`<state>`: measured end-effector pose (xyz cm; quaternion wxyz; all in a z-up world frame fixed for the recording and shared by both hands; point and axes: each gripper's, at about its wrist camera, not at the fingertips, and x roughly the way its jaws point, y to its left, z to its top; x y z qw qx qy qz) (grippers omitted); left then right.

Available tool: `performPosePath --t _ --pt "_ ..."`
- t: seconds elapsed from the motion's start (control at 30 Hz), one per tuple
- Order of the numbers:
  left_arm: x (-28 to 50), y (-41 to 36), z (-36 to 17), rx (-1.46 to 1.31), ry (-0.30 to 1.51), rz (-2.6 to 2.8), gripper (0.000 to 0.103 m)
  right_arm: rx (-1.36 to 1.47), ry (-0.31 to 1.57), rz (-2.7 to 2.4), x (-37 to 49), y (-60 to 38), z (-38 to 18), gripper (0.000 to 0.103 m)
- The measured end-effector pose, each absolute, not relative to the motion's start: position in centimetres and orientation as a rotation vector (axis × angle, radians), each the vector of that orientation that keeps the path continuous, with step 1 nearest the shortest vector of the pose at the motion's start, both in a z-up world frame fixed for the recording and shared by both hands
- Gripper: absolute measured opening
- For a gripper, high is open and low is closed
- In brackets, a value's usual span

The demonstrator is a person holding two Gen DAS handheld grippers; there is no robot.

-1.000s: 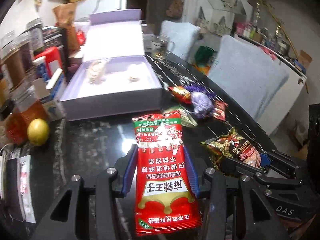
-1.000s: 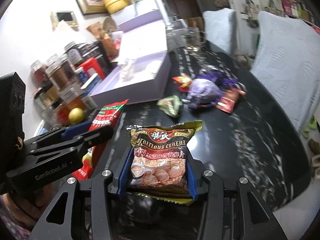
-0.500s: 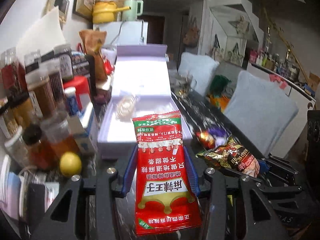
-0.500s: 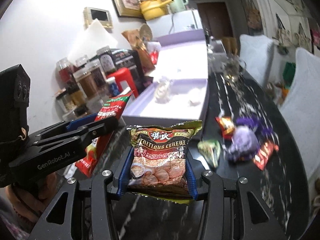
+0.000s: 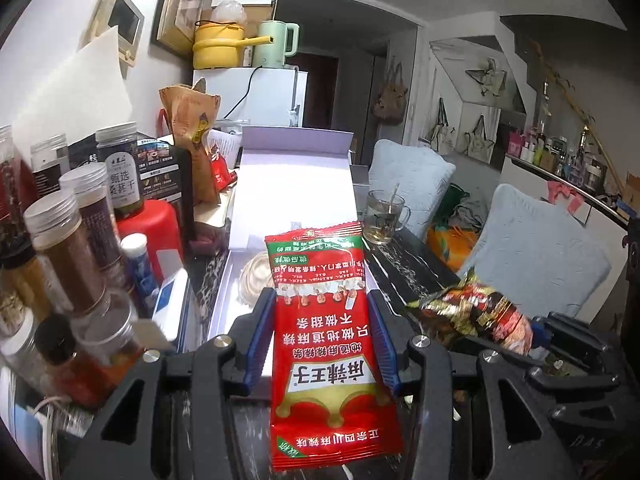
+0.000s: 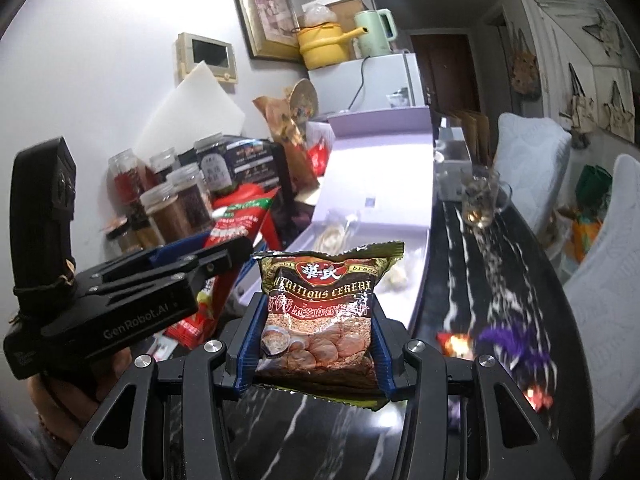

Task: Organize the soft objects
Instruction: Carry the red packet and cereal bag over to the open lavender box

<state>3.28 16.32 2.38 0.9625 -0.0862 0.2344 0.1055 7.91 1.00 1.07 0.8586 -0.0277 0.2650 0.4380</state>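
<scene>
Left gripper [image 5: 322,338] pinches a red sachet [image 5: 326,344], right gripper [image 6: 314,334] a cereal packet [image 6: 320,316], both raised before the lavender box [image 6: 372,236]. Two items boxed; wrapped snacks [image 6: 516,352] await on the surface [image 6: 500,280].

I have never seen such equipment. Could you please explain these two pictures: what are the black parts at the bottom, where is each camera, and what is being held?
A person holds two hand tools, each with two fingers and its own camera looking forward along them. The black parts are those tools.

In the left camera picture, the left gripper is shut on a red snack packet. In the right camera picture, the right gripper is shut on a brown cereal packet.

Ahead on the dark marble table is an open lilac box, jars to its left, a glass mug and several loose wrapped snacks, blurred.
</scene>
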Motion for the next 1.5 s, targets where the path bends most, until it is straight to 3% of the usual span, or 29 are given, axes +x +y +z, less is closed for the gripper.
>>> performPosePath --t 0.67,1.5 --pt "12.8 20.7 3.3 -0.145 0.458 0.24 0.045 -0.077 0.546 0.891 17.5 5.6 2.3 0.047" --pt "21.8 23.8 -2.8 -0.137 0.643 0.322 0.045 -0.128 0.663 0.796 25.6 9.7 -1.2 0.047"
